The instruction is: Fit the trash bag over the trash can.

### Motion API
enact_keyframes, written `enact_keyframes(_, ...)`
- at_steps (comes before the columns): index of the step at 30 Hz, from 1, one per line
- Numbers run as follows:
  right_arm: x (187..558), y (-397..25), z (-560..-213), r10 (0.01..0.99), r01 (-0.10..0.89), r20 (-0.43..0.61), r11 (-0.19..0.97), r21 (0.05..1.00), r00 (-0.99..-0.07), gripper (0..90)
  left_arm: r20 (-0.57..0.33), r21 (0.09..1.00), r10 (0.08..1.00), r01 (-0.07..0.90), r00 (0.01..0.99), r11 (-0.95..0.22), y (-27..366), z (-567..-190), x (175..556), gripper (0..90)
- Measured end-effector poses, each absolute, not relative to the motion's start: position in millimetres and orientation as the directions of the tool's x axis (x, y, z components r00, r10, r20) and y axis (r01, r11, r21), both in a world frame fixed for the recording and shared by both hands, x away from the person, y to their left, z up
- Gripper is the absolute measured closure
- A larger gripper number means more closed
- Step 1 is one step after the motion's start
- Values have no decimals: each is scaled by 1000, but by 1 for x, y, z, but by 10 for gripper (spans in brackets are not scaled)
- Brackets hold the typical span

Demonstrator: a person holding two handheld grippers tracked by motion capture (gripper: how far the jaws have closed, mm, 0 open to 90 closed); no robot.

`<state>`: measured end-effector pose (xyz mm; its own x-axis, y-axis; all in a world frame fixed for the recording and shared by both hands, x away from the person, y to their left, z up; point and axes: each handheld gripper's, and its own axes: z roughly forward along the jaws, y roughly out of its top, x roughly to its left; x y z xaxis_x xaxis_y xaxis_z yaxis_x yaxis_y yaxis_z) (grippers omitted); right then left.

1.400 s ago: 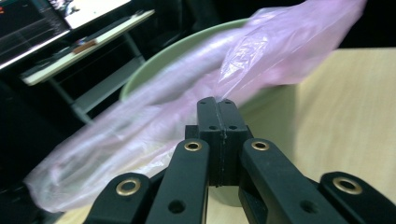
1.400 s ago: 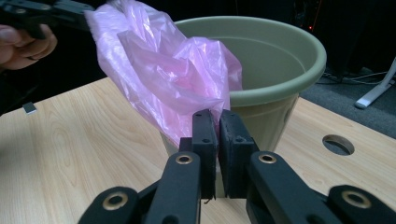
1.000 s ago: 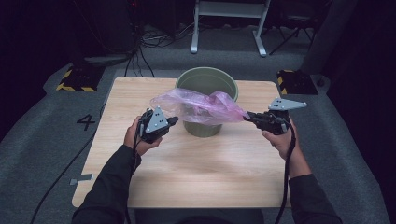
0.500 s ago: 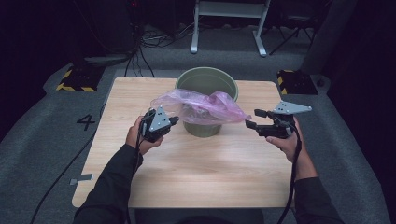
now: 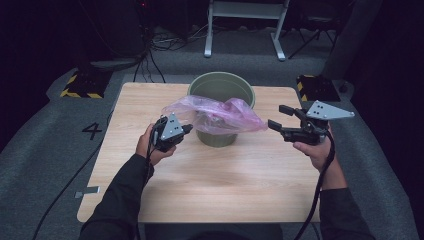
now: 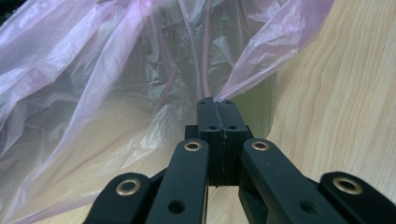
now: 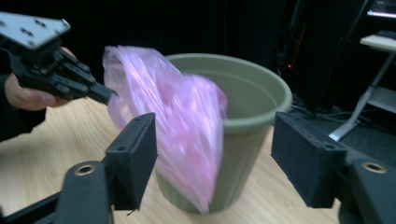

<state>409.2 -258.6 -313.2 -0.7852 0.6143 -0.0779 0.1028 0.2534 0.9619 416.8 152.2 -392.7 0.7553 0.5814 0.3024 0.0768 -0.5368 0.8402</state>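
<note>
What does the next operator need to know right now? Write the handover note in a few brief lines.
Left gripper: shut on the edge of the pink plastic bag.
Right gripper: open, holding nothing, just off the bag's other end.
Things: green bucket stands upright on the wooden table; the bag is draped across its near rim and front, not lining it.
Done: one side of the bag is gripped.
Left: probably grip the free side with the right gripper, spread the bag open and fit it over the bucket's rim.
</note>
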Motion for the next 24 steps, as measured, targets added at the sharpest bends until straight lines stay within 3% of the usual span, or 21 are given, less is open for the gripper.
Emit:
enact_keyframes(11,411,-193,-300,507,48,-157,367,929,-847,455,298,850,596,77,746,-521,154,-386,418,900)
enact_keyframes(20,424,-176,-315,475,66,-177,453,889,-862,469,292,852,596,80,748,-517,154,-385,419,900)
enact_keyframes(24,432,-171,-320,483,66,-219,505,861,-848,587,292,853,598,80,746,-515,153,-384,420,900)
